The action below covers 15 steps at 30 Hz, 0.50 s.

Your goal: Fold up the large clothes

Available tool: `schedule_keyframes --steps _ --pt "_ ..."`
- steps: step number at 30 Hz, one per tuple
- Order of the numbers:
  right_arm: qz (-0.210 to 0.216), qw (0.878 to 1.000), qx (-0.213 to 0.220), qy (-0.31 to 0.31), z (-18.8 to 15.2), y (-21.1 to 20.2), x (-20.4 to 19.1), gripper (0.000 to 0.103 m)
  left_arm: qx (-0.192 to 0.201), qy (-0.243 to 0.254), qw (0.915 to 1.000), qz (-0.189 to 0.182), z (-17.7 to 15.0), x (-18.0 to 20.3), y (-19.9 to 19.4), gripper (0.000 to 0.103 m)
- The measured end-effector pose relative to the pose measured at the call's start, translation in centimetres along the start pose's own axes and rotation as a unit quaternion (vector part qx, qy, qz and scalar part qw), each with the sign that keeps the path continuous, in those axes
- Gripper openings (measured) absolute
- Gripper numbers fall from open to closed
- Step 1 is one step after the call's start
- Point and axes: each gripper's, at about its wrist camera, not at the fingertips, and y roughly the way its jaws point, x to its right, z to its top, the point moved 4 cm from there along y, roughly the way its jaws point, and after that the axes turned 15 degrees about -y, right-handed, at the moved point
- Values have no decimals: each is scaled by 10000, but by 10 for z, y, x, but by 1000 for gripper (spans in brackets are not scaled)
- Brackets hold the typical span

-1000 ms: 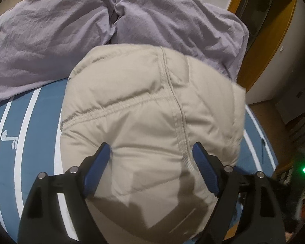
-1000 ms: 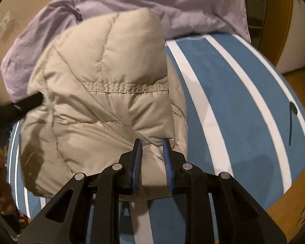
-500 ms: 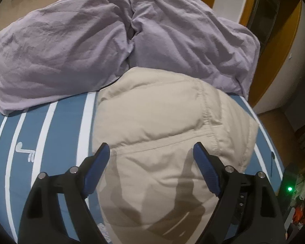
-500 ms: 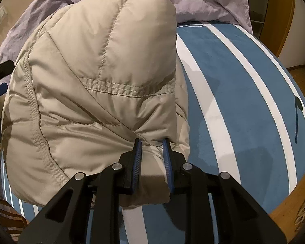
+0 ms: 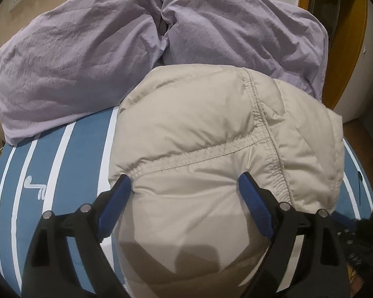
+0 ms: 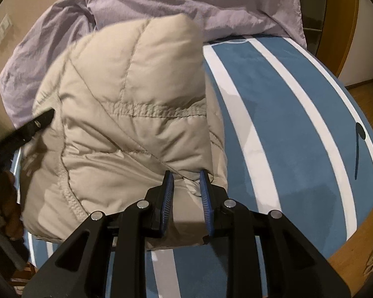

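Blue-striped bedding (image 6: 281,124) backs your beige puffer jacket (image 5: 211,129): right gripper (image 6: 186,186) clamped on its fold, left gripper (image 5: 186,191) just-widened jaws straddling it.

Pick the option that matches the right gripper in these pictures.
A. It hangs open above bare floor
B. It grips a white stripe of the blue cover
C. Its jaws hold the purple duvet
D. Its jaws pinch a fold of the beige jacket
D: in the right wrist view the right gripper has its jaws narrowly set with a fold of the beige jacket pinched between them.
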Motion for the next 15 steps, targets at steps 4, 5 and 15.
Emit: schedule_keyframes --steps 4,5,15 --pt "-90 9995 295 46 14 -17 7 51 48 21 10000 63 -2 2 4 88" --pt "-96 9992 381 49 18 -21 7 51 62 30 9999 74 -2 3 5 88" --pt "68 9949 986 -220 78 -21 -1 33 121 45 9999 100 -4 4 9 88"
